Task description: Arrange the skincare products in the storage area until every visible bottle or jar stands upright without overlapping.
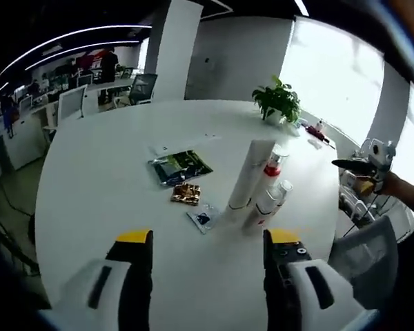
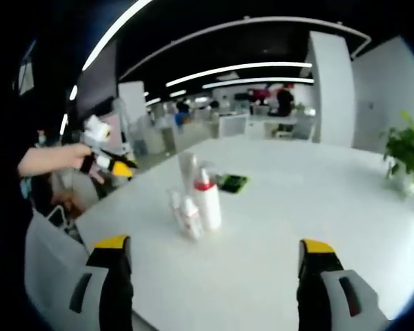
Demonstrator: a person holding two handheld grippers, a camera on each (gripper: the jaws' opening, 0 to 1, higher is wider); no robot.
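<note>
My white bench [image 1: 110, 207] is the biggest thing here, round-edged, with a wide bare stretch between my left tool [image 1: 207, 238] and the skincare cluster. Its near edge curves away just below my jaws, and a grey chair back [image 1: 362, 252] stands off that edge to the right of the cluster.

The cluster sits toward the right part of the bench. Its tallest piece is a white tube [image 1: 250, 172], standing on its cap. Just right of the tube is a white bottle with a red collar [image 1: 270, 169], and in front of that stand small clear bottles [image 1: 269, 203], all close together and upright as far as I can tell. In the right gripper view the same group appears: red-collared bottle [image 2: 208, 200], small bottles [image 2: 183, 214], with open bench all round.

Left of the tube lie a dark green packet [image 1: 179, 165], a small gold-brown packet [image 1: 185, 194] and a tiny clear sachet [image 1: 203, 218], all flat. A potted plant [image 1: 277, 103] stands beyond the tube near the far edge.

My left tool is released, jaws wide apart, grasping nothing. My right tool [image 2: 214, 248] is likewise spread and holds nothing, well short of the cluster.
</note>
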